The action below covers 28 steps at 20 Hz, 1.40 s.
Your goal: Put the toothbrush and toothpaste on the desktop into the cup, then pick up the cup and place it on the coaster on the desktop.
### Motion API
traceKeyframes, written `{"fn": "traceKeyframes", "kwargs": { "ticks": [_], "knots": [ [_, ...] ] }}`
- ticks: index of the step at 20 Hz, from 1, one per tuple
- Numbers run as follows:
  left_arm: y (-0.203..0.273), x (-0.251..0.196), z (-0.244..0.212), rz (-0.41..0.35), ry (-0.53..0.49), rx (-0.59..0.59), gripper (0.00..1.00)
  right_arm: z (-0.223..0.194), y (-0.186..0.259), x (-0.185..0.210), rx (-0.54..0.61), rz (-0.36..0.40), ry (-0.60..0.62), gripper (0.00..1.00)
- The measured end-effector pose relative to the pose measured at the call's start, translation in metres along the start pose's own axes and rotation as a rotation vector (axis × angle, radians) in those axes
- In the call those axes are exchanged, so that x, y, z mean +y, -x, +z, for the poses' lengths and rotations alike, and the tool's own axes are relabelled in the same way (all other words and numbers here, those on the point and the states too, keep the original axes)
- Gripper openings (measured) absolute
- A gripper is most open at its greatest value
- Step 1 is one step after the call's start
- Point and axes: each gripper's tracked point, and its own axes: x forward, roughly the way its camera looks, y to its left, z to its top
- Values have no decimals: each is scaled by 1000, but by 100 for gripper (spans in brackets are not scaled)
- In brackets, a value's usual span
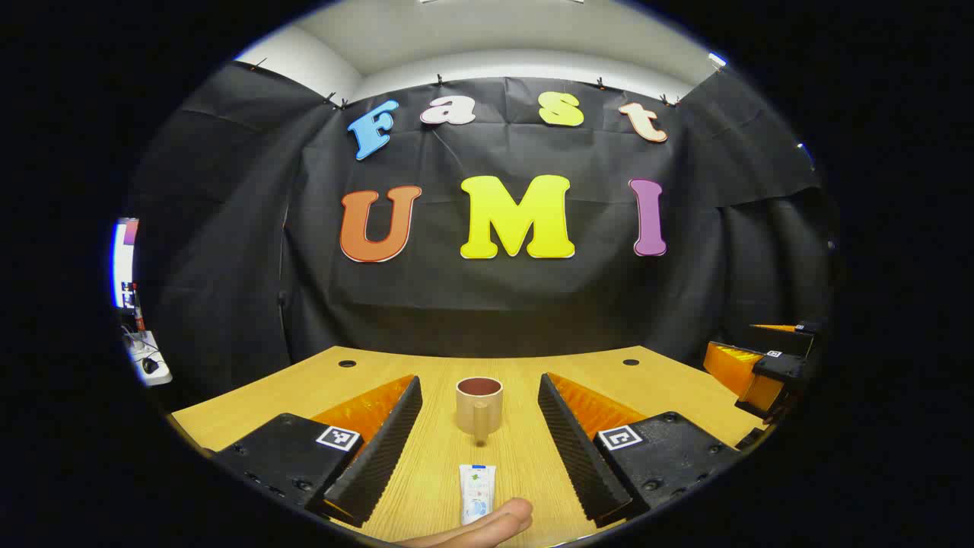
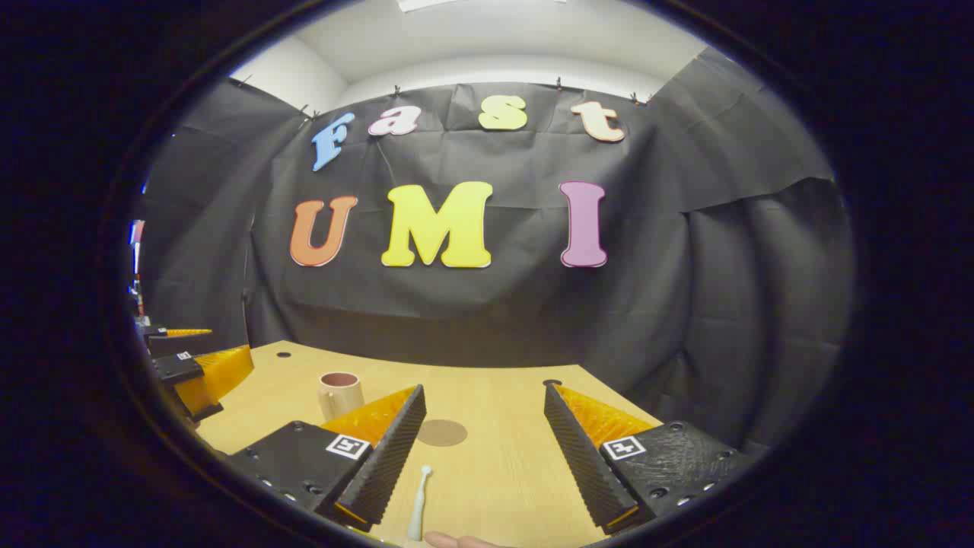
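A beige cup point(image 1: 479, 407) with a dark inside stands upright on the wooden desk, handle toward me, straight ahead between my left gripper's point(image 1: 479, 449) open fingers. A white toothpaste tube point(image 1: 477, 492) lies flat on the desk just in front of that gripper, with a person's fingertip point(image 1: 494, 525) at its near end. In the right gripper view the cup point(image 2: 339, 393) stands at the left, a round brown coaster point(image 2: 441, 432) lies flat ahead, and a pale toothbrush point(image 2: 418, 502) lies between my right gripper's point(image 2: 479, 457) open fingers, nothing held.
The wooden desk point(image 1: 670, 388) ends at the black cloth wall behind. The other gripper point(image 1: 761, 373) shows at the far right of the left gripper view and the other gripper point(image 2: 194, 365) at the far left of the right gripper view. A fingertip point(image 2: 456, 540) shows at the bottom.
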Motion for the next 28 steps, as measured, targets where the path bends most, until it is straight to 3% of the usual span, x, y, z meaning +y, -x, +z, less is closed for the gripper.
{"fn": "traceKeyframes", "kwargs": {
  "ticks": [28],
  "knots": [
    [-3,-5,-11,-10,8,47,98,-3,2,11,-21,18,56,95]
  ]
}}
